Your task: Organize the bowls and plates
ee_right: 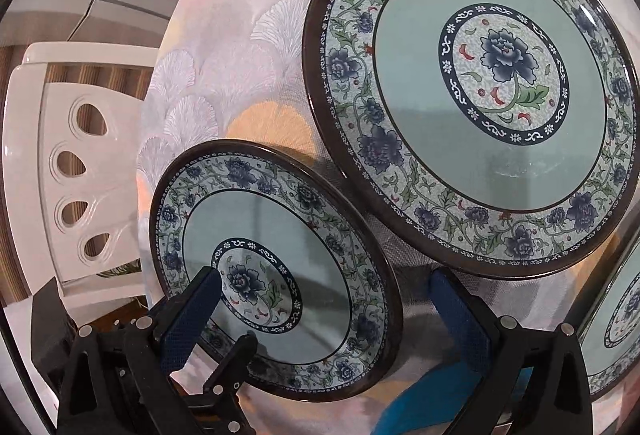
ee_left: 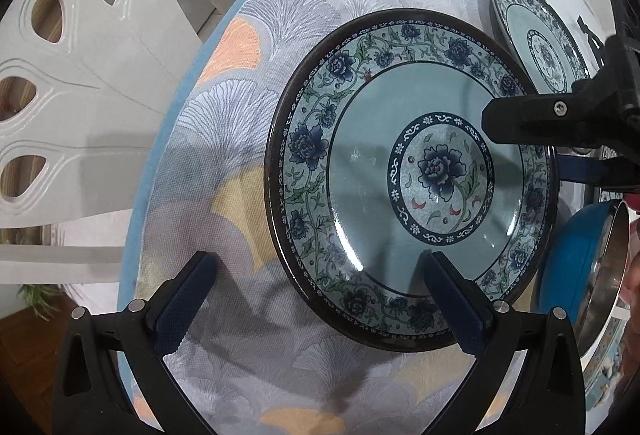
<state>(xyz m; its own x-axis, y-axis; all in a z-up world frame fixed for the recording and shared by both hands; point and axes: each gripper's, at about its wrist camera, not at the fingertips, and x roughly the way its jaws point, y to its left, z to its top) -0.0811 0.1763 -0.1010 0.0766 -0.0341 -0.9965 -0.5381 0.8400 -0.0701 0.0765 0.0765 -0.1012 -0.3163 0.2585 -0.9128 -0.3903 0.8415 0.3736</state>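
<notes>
A floral plate (ee_left: 360, 163) with a dark rim lies on the table in front of my left gripper (ee_left: 320, 275). That gripper is open; its right finger (ee_left: 452, 299) hovers over the plate's near rim, its left finger over the cloth. My right gripper (ee_left: 524, 145) reaches in from the right above the same plate. In the right wrist view this plate (ee_right: 320, 235) lies under my open right gripper (ee_right: 324, 299), whose fingers hold nothing. A bigger matching plate (ee_right: 472, 91) lies beyond it and a third plate (ee_right: 616, 315) at the right edge. A blue bowl (ee_left: 572, 259) stands beside the plate.
The round table (ee_left: 248, 115) has a fan-pattern cloth with a blue edge. White plastic chairs (ee_left: 60, 95) stand close at its left side. A further plate (ee_left: 536, 31) lies at the back right. A finger of the left gripper (ee_right: 236, 355) shows low in the right wrist view.
</notes>
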